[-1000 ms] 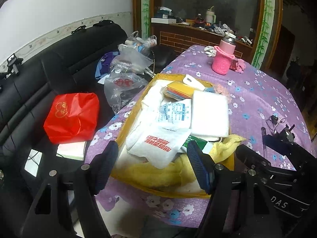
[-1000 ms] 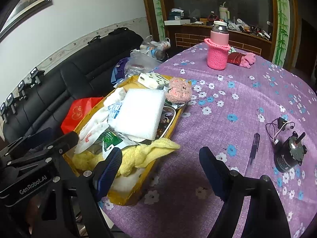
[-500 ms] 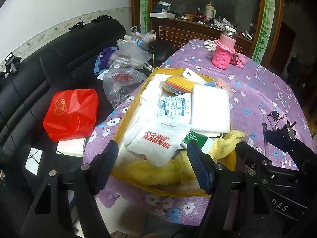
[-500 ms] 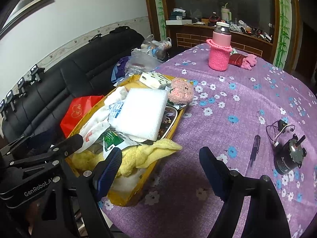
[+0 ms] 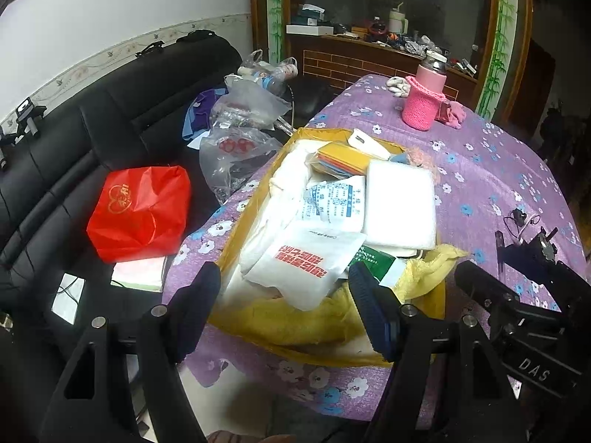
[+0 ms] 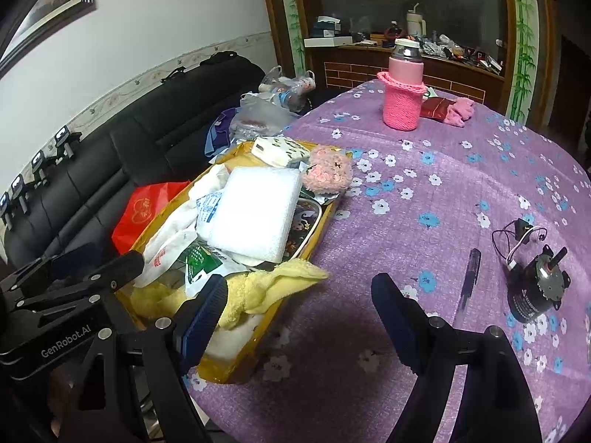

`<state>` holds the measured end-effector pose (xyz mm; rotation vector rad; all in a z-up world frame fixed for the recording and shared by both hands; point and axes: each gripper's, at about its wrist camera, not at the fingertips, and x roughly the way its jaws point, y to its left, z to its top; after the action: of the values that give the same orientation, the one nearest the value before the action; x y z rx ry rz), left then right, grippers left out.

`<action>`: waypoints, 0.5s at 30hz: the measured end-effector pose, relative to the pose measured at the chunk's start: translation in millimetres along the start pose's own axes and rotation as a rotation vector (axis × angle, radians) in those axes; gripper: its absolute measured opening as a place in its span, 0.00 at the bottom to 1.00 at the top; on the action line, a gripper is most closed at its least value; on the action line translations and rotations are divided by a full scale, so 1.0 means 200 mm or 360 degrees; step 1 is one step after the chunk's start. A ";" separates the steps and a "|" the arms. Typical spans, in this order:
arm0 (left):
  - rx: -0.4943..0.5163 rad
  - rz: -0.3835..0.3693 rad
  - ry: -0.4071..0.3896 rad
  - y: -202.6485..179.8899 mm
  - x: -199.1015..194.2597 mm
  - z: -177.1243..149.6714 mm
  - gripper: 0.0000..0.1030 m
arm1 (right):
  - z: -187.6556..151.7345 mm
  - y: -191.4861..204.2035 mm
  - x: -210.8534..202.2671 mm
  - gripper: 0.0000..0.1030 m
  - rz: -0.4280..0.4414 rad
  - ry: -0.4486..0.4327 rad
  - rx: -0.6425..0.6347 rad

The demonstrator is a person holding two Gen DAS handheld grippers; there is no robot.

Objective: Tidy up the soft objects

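A yellow open box (image 5: 439, 297) (image 6: 225, 371) sits at the near left edge of the purple flowered table. It holds a yellow towel (image 5: 295, 319) (image 6: 269, 284), a white foam pad (image 5: 400, 206) (image 6: 258, 214), white printed bags (image 5: 310, 258), a coloured cloth stack (image 5: 343, 160) and a pink fluffy toy (image 6: 327, 171). My left gripper (image 5: 284, 302) is open and empty just before the box's near edge. My right gripper (image 6: 299, 313) is open and empty over the table beside the box's near right corner.
A pink knit-covered bottle (image 6: 402, 88) and pink gloves (image 6: 460, 110) stand at the far side. A pen (image 6: 469, 277) and a black motor with wires (image 6: 535, 289) lie at the right. A black sofa (image 5: 74, 147) with a red bag (image 5: 140, 210) and plastic bags is at the left.
Both grippers have drawn back slightly from the box and risen a little. Both stay open and empty. Nothing in the box moved.
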<state>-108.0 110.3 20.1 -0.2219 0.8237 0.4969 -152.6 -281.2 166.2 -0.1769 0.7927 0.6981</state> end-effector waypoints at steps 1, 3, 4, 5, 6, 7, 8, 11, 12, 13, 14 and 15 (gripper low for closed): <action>-0.0001 -0.0001 0.0003 0.00 0.00 0.00 0.69 | 0.00 0.00 0.00 0.79 0.0002 0.0001 0.0004; -0.0006 0.0000 0.0008 0.01 0.01 0.00 0.69 | 0.00 0.00 0.00 0.79 0.0004 0.0002 -0.0002; -0.0007 0.0002 0.0006 0.01 0.01 0.00 0.69 | -0.01 0.01 0.00 0.79 0.0002 0.0002 -0.0009; -0.0007 0.0006 0.0008 0.01 0.01 0.00 0.69 | -0.01 0.01 0.00 0.79 0.0002 0.0002 -0.0013; -0.0008 0.0009 0.0010 0.01 0.01 0.00 0.69 | -0.01 0.02 0.00 0.79 0.0004 0.0003 -0.0018; -0.0008 0.0011 0.0009 0.01 0.01 0.00 0.69 | -0.01 0.02 0.00 0.79 0.0004 0.0003 -0.0019; -0.0005 0.0014 0.0005 0.01 0.01 0.00 0.69 | -0.01 0.03 0.00 0.79 0.0004 0.0003 -0.0020; -0.0005 0.0022 0.0000 0.01 0.00 0.00 0.69 | 0.00 0.03 0.01 0.79 0.0005 0.0006 -0.0022; -0.0006 0.0027 -0.0002 0.01 0.00 -0.01 0.69 | 0.00 0.03 0.01 0.79 0.0005 0.0007 -0.0023; -0.0005 0.0029 0.0000 0.01 0.00 -0.01 0.69 | 0.00 0.03 0.01 0.79 0.0004 0.0009 -0.0025; -0.0006 0.0026 0.0002 0.01 0.01 -0.01 0.69 | 0.00 0.03 0.02 0.79 0.0003 0.0013 -0.0024; -0.0005 0.0025 0.0002 0.01 0.01 -0.01 0.69 | 0.00 0.04 0.02 0.79 0.0004 0.0015 -0.0023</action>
<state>-109.0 111.5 17.9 -0.2187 0.8266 0.5127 -155.7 -274.2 163.7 -0.1921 0.7971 0.7058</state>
